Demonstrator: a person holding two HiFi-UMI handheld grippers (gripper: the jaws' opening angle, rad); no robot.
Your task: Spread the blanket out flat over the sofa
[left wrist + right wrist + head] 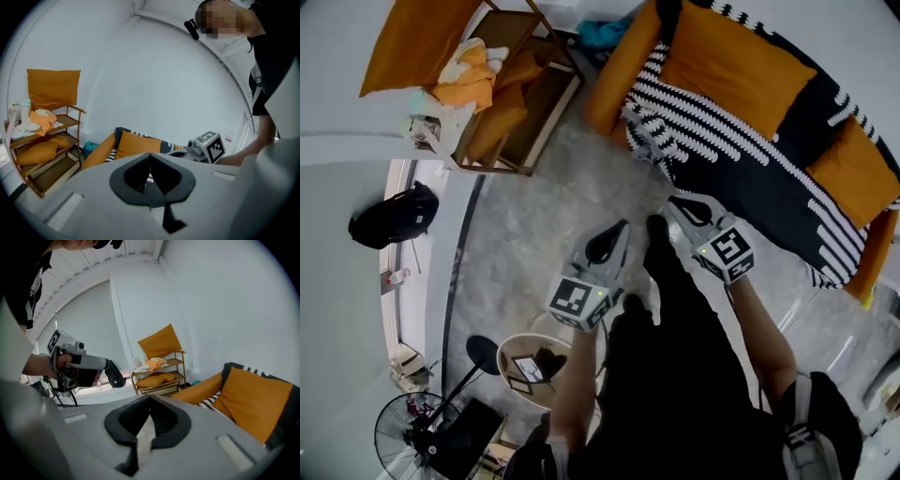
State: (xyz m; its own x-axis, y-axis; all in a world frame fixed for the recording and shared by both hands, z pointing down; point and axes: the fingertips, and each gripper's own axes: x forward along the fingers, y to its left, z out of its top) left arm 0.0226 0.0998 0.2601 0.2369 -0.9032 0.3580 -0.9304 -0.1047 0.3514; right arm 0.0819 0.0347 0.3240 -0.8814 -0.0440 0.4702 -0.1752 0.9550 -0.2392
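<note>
- The black blanket with white dashed stripes (pixel 703 141) lies along the seat of the orange sofa (pixel 614 70), top right in the head view. There are big orange cushions (pixel 731 56) sitting on top of it. It looks rumpled at the end by the sofa arm, so not really flat yet imo.
- The bit the next move depends on: the blanket is ahead and off to the right of both tools. Its long axis runs diagonally from the sofa arm away to the right, and its striped front edge faces the person.
- The right tool (pixel 689 211) is the closer one, near that front edge but not touching it. The left tool (pixel 609 246) is further off, over the grey marbled floor (pixel 534 216).
- Both tools are closed on nothing. In each tool's own view the dark pads meet, with just a sliver of background showing between them.
- Both arms are stretched out front, tools side by side, aimed at the sofa and tipped a bit downward.
- My guess is this is the approach, and the jaws need to open before either one can grab that edge.
</note>
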